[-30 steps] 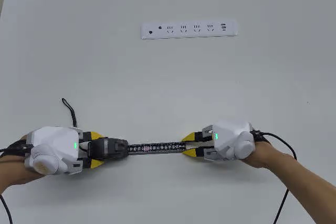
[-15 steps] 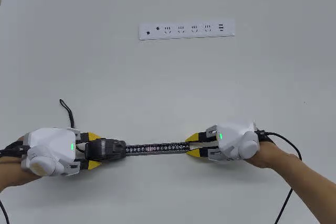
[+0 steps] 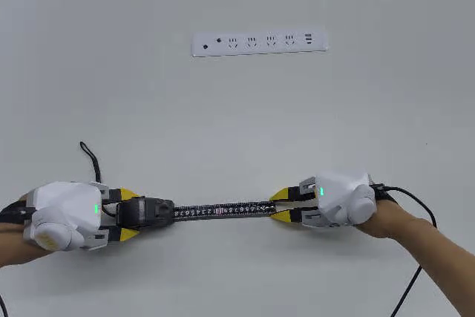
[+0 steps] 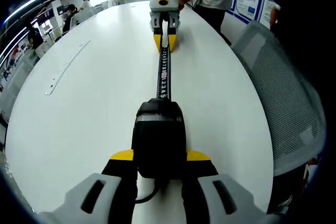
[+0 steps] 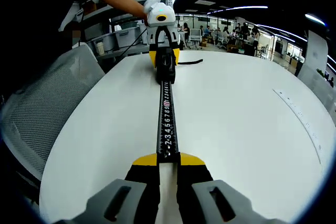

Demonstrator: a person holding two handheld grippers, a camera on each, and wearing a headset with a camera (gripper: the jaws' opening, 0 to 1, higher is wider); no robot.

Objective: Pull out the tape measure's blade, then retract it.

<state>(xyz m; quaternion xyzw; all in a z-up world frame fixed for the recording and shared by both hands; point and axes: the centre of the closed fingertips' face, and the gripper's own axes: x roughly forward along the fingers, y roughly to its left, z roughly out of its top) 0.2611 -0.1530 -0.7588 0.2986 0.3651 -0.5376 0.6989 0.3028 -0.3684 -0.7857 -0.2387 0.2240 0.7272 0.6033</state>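
Note:
My left gripper (image 3: 130, 213) (image 4: 158, 157) is shut on the black tape measure case (image 3: 152, 212) (image 4: 158, 135) at the lower left of the table. A dark blade (image 3: 223, 209) (image 4: 164, 72) (image 5: 167, 121) with white numbers runs from the case to my right gripper (image 3: 280, 206) (image 5: 168, 160). That gripper is shut on the blade's end. The blade lies straight and low over the white table (image 3: 237, 109). The case's black wrist strap (image 3: 90, 157) trails behind the left gripper. In the right gripper view the case (image 5: 164, 64) sits far off between the left gripper's yellow fingertips.
A white power strip (image 3: 258, 41) lies flat at the far middle of the table. Black cables (image 3: 412, 206) trail from both grippers toward the near edge. A mesh office chair (image 4: 283, 93) stands beside the table.
The right gripper has moved further right and the left gripper slightly left, so more blade is drawn out of the case. The head camera has shifted a little.

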